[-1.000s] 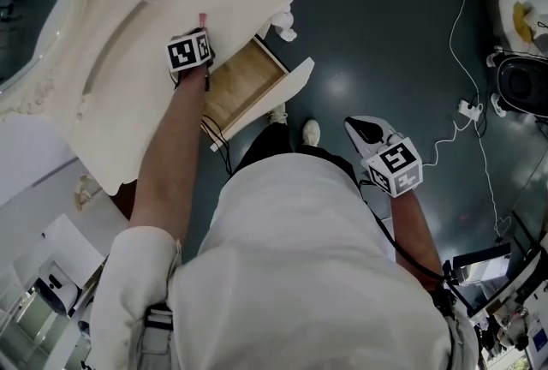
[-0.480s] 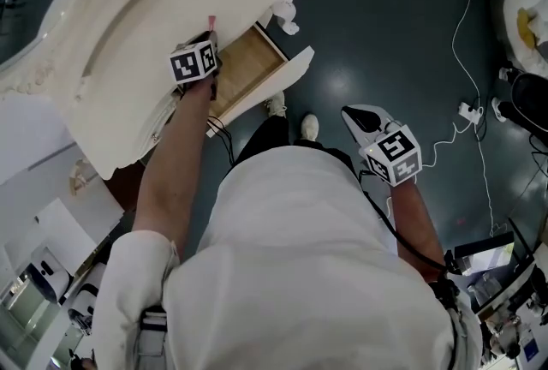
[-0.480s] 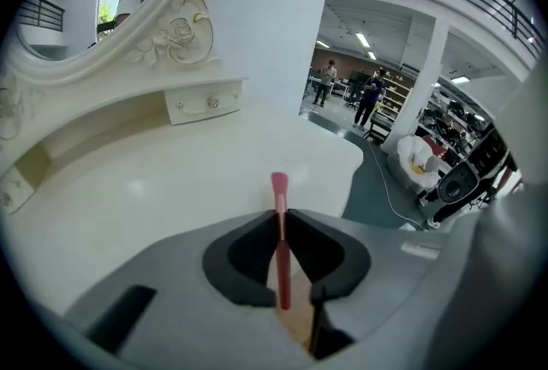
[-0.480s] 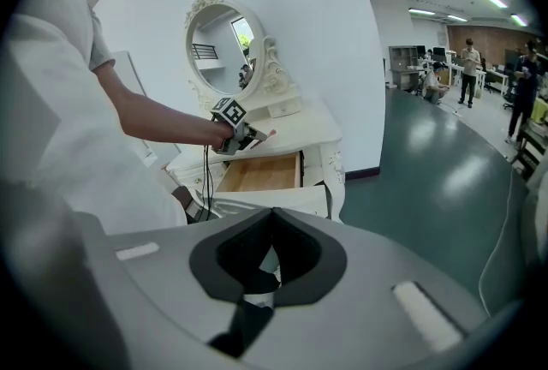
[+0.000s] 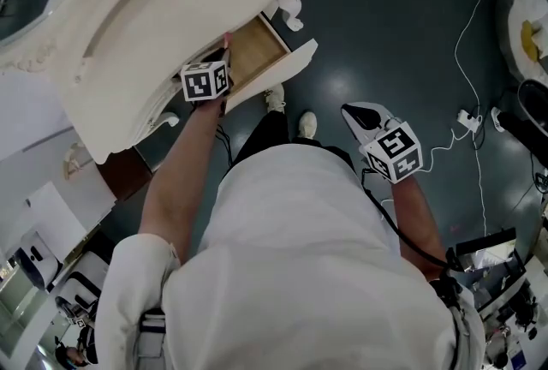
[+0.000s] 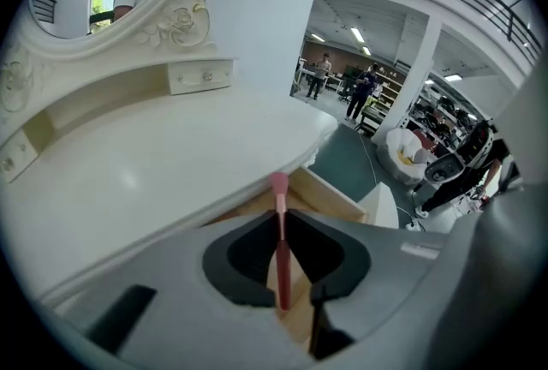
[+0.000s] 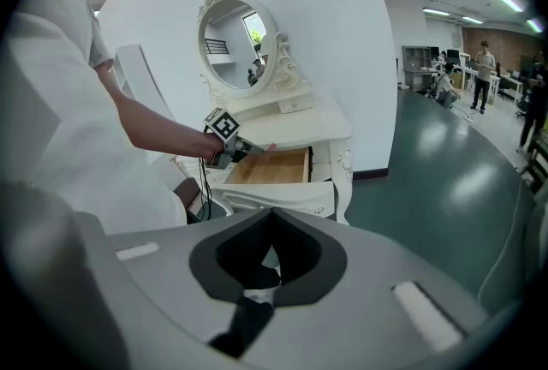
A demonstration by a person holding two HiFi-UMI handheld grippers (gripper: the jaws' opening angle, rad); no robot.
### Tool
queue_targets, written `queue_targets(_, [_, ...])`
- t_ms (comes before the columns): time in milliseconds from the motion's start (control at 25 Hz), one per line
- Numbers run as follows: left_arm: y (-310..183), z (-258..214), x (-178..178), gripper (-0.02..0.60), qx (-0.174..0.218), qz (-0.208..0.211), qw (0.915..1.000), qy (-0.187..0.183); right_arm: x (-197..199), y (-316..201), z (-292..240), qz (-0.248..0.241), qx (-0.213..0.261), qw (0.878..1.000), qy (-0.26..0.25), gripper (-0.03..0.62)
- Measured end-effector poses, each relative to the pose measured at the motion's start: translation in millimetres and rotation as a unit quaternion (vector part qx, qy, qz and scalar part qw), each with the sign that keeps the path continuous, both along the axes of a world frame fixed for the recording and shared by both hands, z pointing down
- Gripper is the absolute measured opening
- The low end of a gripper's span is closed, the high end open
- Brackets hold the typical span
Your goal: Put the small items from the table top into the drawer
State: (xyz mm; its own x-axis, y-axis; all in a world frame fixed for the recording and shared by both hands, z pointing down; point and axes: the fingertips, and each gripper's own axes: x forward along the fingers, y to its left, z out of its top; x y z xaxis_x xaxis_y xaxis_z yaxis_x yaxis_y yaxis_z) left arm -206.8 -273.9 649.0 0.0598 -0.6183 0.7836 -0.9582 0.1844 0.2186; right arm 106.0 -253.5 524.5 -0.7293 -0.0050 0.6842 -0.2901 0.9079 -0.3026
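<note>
Looks down past a white shirt [image 5: 317, 274] and two shoes [image 5: 291, 111] to dark green floor [image 5: 385, 17]. Holds the right gripper [image 5: 363, 115] low at the side, well apart from the furniture, jaws pressed together with nothing between them. Stretches the left gripper [image 6: 280, 227] out to the open drawer [image 5: 255, 56] of a white dressing table [image 5: 171, 0], jaws clamped on a slim pink stick [image 6: 279, 188] with a wider tip. Keeps that stick upright between the pads, its tip above the drawer's bare wooden floor, just beside the table-top edge that overhangs the drawer's back. Shows no other small item on the pale table top [image 6: 154, 163]. Backs onto an oval mirror [image 7: 235, 38] in a carved frame against a white wall. Opens farther off into a large hall with trailing white cables [image 5: 471, 34], ceiling lights and people standing in the distance.
</note>
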Motion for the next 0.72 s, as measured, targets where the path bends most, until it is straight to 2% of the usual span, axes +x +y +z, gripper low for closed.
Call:
queue_targets(280, [15.5,29.9,9.4,0.044,-0.026,0.019,0.9995,0.003,1.5,6.6,1.9,-0.005,-0.002,1.0,0.013,0.002])
queue_targets(720, [-5.4,90.1,-6.0,0.044,-0.075,0.034,0.9966,0.008,2.9,2.4,9.4,0.004,-0.015,0.998,0.057,0.002])
